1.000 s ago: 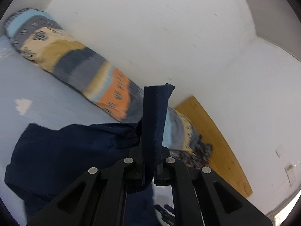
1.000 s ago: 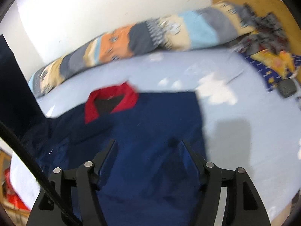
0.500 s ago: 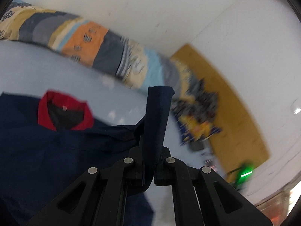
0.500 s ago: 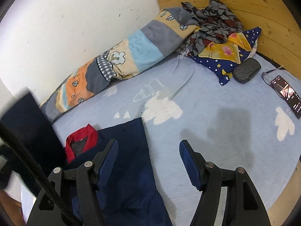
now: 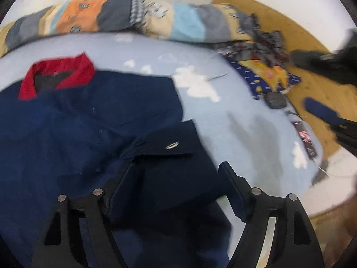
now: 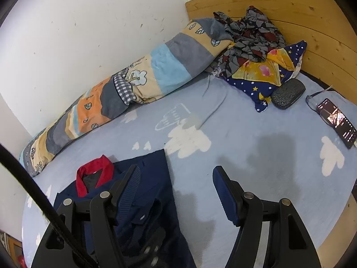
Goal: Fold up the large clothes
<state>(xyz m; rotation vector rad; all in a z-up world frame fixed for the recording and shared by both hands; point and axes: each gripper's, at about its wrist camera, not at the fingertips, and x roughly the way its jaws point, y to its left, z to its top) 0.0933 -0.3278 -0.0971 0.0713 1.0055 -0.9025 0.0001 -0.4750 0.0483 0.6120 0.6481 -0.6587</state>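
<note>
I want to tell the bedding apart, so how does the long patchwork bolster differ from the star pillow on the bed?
The long patchwork bolster is stretched along the white wall; the star pillow is short and sits by the wooden headboard. The bolster has orange, grey, light blue and cream blocks; the pillow is navy with stars around a yellow panel. The bolster is mostly uncovered; a grey and red patterned cloth is heaped on the pillow. Both rest on the light blue sheet.
</note>
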